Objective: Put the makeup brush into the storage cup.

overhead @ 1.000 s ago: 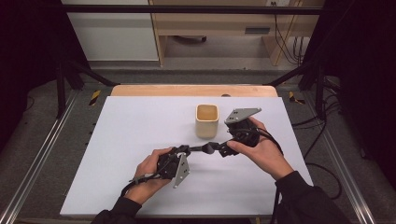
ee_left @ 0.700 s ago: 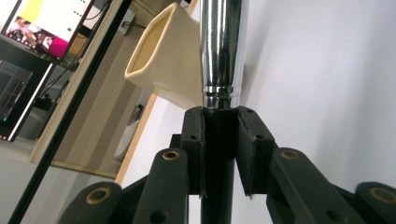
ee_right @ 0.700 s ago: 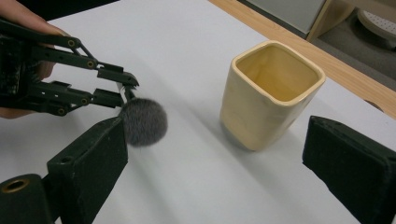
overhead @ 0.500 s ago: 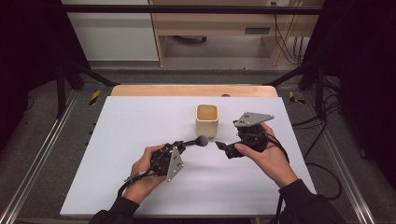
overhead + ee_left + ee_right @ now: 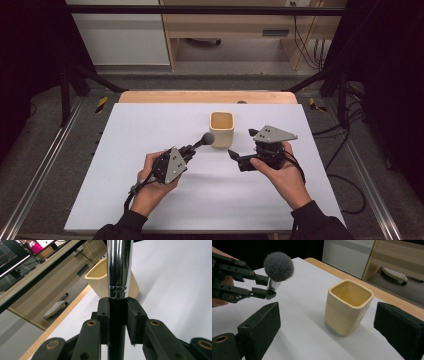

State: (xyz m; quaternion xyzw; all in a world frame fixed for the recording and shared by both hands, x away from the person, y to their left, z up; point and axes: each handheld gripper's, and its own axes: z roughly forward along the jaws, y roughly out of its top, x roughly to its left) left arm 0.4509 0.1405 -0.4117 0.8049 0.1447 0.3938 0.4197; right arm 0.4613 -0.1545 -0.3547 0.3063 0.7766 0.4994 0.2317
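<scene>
One makeup brush (image 5: pixel 278 267) — fluffy grey head, chrome ferrule — clamped in left tool (image 5: pixel 192 149); right tool (image 5: pixel 236 156) open.

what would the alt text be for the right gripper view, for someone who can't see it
A cream square cup stands upright on a white table, framed by the right gripper and its open black jaws. At upper left, the left gripper is shut on a makeup brush with a fluffy grey head.

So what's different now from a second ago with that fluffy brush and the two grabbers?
The right gripper let go of the brush and drew back, jaws open. The left gripper, clamped on the handle, now carries it alone, lifted toward the cream cup. The cup and white table stayed put.
</scene>
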